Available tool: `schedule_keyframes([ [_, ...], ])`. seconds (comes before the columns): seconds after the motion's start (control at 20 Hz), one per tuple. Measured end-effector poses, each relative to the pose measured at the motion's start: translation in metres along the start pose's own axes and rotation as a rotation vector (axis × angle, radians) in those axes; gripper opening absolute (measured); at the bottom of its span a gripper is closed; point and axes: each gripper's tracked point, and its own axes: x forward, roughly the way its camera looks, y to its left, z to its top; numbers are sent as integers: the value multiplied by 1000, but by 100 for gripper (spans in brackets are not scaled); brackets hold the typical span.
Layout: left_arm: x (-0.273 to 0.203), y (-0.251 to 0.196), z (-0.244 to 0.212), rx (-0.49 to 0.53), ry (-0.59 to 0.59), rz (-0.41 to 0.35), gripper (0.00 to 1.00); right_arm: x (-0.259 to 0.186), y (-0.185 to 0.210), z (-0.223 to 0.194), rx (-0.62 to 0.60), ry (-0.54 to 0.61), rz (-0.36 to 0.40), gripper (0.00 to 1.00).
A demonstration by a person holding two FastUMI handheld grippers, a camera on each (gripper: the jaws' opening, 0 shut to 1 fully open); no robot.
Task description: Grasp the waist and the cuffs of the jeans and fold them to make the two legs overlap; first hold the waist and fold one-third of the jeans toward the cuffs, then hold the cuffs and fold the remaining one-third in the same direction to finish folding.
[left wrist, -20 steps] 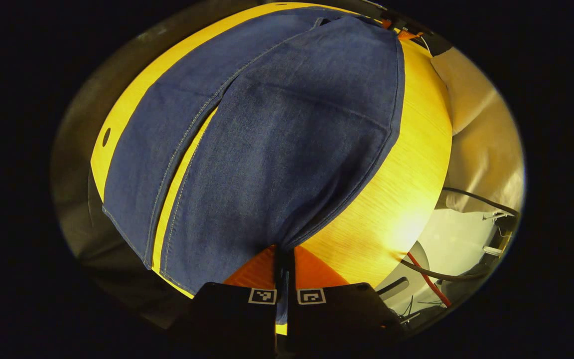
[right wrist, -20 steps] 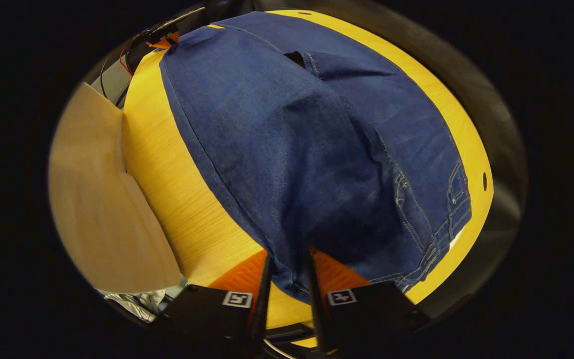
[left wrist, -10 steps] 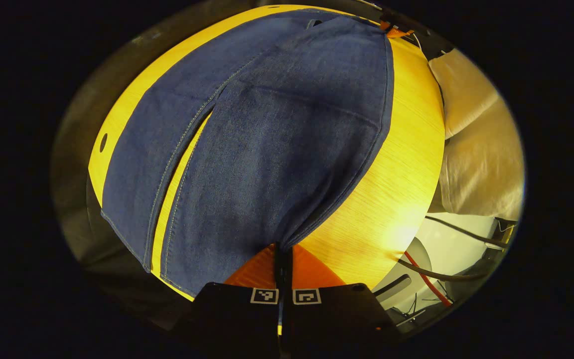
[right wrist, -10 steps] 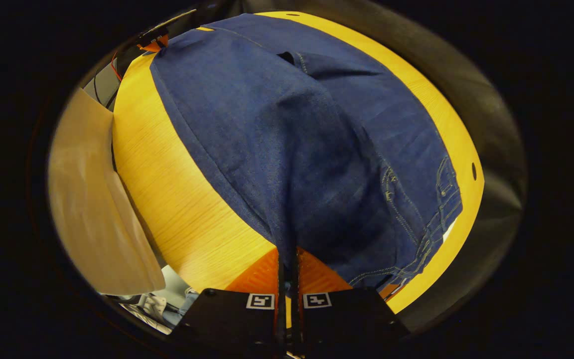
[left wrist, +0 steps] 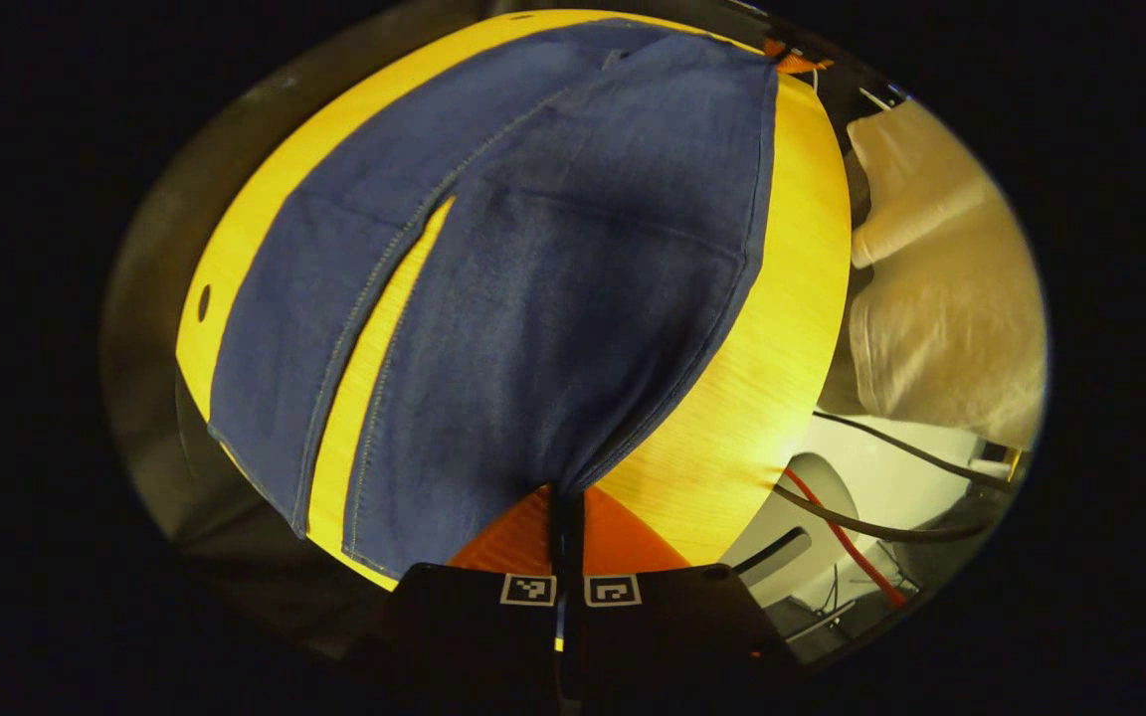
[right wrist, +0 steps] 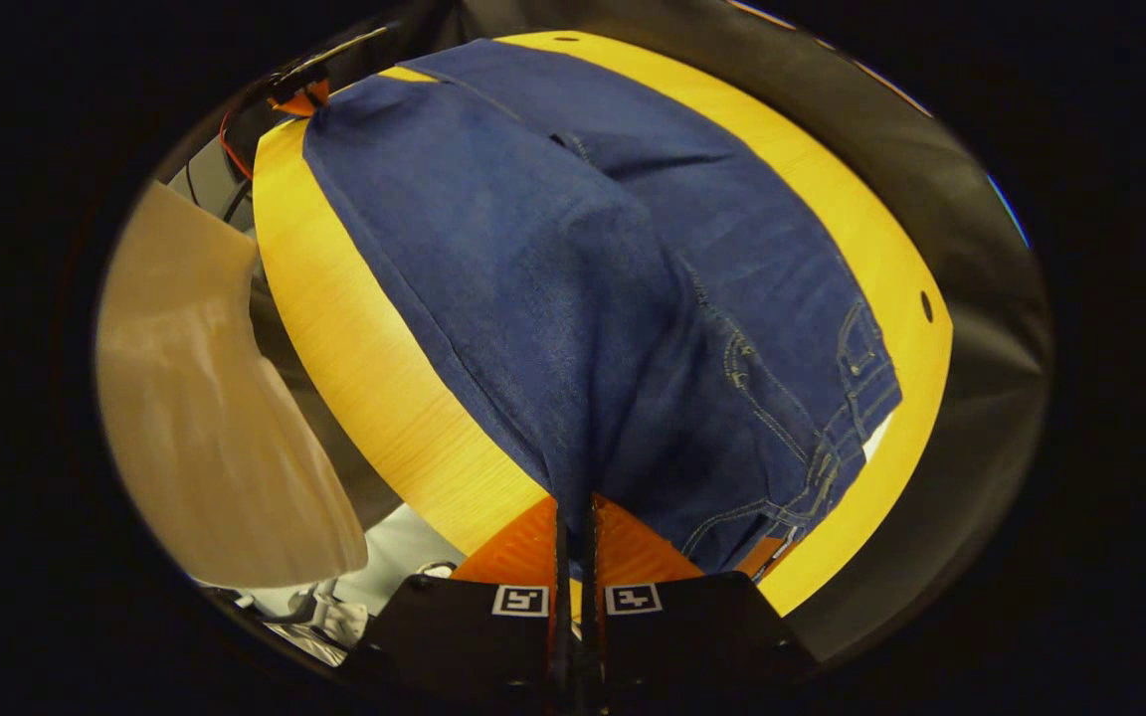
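With both sets of jaws clamped on the jeans [left wrist: 533, 298], cuff in the left gripper [left wrist: 567, 517], waist in the right gripper [right wrist: 576, 522], I'm lifting that edge off the table [left wrist: 772, 398] so the legs overlap.

Yellow wood-grain table [left wrist: 782, 328], round hole [left wrist: 203, 302] near its far edge. Beige cloth [left wrist: 941, 298] just beside table's edge, bulky and creased. Black cable [left wrist: 861, 527] and red cable [left wrist: 847, 542] below table, near white base [left wrist: 891, 482].
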Motion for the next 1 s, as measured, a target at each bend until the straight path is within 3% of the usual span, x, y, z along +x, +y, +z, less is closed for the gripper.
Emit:
schedule_keyframes([
  [0.15, -14, 12, 17, -182, -112, 61, 0, -16, -9, 12, 75, -50, -36, 6],
  [0.25, -26, 29, 28, -309, -184, 167, 0, -26, -18, 27, 144, -113, -78, 10],
  [0.35, -34, 45, 36, -400, -245, 263, 0, -37, -33, 47, 218, -186, -121, 6],
  [0.5, -46, 61, 50, -548, -314, 354, 0, -49, -52, 71, 323, -272, -169, 7],
  [0.75, -92, 87, 76, -813, -496, 428, 0, -66, -84, 106, 472, -381, -200, 4],
  [0.9, -113, 110, 95, -995, -619, 413, 0, -70, -103, 132, 547, -443, -201, 6],
  [1.0, -131, 117, 100, -1058, -667, 413, 0, -66, -117, 150, 579, -468, -199, 3],
])
